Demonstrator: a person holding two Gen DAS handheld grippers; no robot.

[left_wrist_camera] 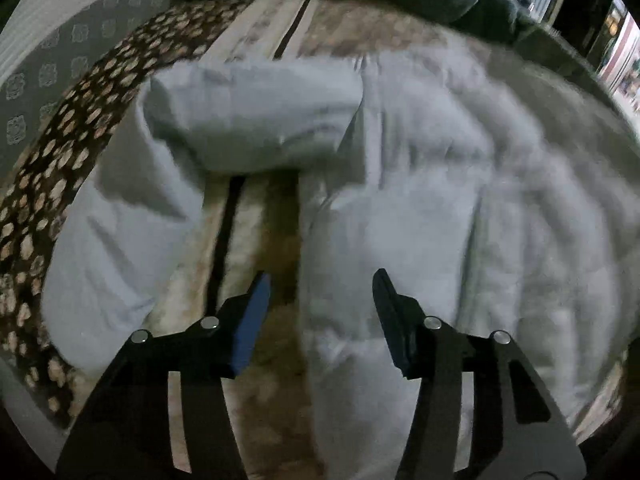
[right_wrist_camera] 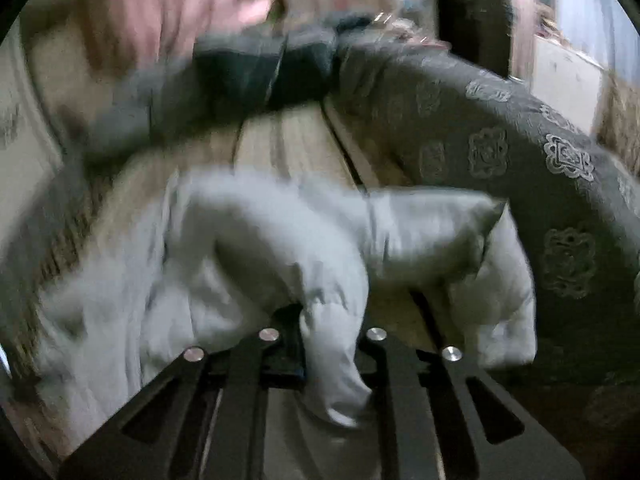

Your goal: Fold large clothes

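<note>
A large pale grey garment point(left_wrist_camera: 420, 200) lies crumpled on a patterned bed cover point(left_wrist_camera: 256, 240). One sleeve point(left_wrist_camera: 248, 120) is folded across its upper part. My left gripper point(left_wrist_camera: 322, 300) is open and empty, hovering above the garment's left edge and the bare cover. In the right wrist view the same garment point(right_wrist_camera: 248, 248) is bunched up and blurred. My right gripper point(right_wrist_camera: 332, 336) is shut on a fold of the garment and holds it lifted; the fingertips are hidden by cloth.
A brown spotted band point(left_wrist_camera: 52, 184) runs along the cover's left side. A dark grey quilt with pale medallions point(right_wrist_camera: 520, 152) lies to the right in the right wrist view. Dark pillows point(right_wrist_camera: 256, 72) and a pink curtain point(right_wrist_camera: 176, 4) lie beyond.
</note>
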